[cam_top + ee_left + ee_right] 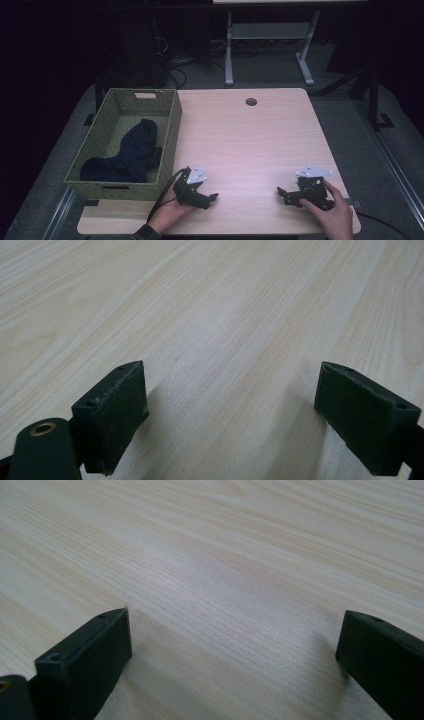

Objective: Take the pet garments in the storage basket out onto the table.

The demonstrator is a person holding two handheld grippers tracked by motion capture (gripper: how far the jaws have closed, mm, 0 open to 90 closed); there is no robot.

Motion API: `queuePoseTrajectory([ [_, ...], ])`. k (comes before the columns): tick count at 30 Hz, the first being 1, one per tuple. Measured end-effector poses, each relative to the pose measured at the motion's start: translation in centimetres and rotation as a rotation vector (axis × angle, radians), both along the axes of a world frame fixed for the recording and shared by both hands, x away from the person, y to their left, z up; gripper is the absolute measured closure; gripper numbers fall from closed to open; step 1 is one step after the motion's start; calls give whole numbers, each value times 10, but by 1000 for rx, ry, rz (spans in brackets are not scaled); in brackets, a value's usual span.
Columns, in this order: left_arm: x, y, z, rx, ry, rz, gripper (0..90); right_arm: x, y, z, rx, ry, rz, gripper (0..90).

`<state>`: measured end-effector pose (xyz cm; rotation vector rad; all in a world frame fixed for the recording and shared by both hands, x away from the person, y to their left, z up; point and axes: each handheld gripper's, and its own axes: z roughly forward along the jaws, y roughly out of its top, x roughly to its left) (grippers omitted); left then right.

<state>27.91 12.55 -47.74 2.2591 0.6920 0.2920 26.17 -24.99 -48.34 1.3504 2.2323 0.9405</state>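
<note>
A green woven basket [170, 131] stands at the table's left edge with a dark blue garment [132, 152] lying inside it. My left gripper [209, 197] rests low on the table just right of the basket's near corner, held in a hand. Its jaws stand wide apart over bare wood in the left gripper view [240, 410]. My right gripper [283, 192] sits near the front right of the table, pointing left. It is open too, with only wood grain between its fingers [235, 655].
The light wooden table [250, 145] has a round cable hole [251, 102] near its far edge. Beyond it stand a white desk frame [270, 40] and dark equipment with cables on the grey floor.
</note>
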Motion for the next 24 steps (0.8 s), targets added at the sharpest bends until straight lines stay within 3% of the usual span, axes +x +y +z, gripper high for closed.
queuePoseTrajectory([
  [8, 2, 0, 0, -1, -2, -16, 125, 0, 0, 0, 0, 0, 2, 10],
  [17, 6, 0, 3, 26, 13, -2, 130, 0, 0, 0, -3, -1, 5, 10],
  [24, 7, -1, 10, 5, 8, -2, 130, 0, 0, 0, -2, 0, 4, 10],
])
